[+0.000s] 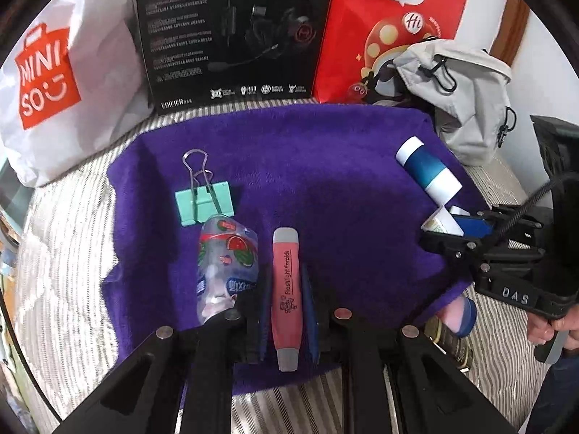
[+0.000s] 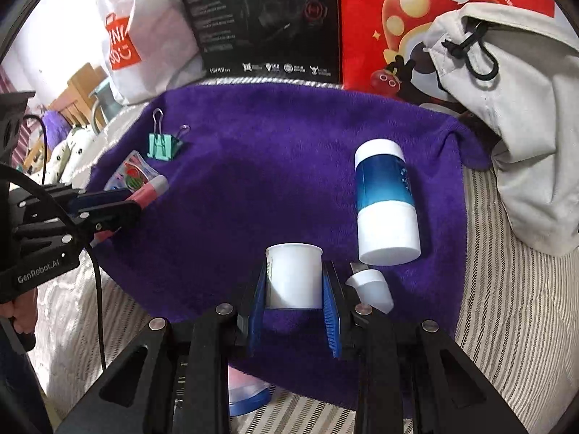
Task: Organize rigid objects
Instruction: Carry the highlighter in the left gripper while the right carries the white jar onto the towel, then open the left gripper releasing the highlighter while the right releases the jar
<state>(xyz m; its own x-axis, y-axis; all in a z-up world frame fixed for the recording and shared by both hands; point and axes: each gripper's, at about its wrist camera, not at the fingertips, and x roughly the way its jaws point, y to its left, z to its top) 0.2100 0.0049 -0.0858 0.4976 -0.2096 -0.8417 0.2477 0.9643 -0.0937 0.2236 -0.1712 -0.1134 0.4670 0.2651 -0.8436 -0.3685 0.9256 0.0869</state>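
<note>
Earpick (image 1: 286, 296) gripped by left tongs (image 1: 286, 311) | cup (image 2: 295, 276) gripped by right tongs (image 2: 295, 307) | bottle (image 2: 385, 206) beside

Bright, even daylight, soft shadows, strong fisheye bending with dark vignetted corners.

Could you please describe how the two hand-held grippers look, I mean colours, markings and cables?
Both are black, angular frames with round silver bolts and blue pads inside the fingers. The left hand-held gripper carries white "GenRobot.AI" lettering on its side and a thin black cable. The right hand-held gripper shows raised "DAS" letters on its body and a ribbed black cable. Each is held by a hand; no sleeve is clearly visible.
</note>
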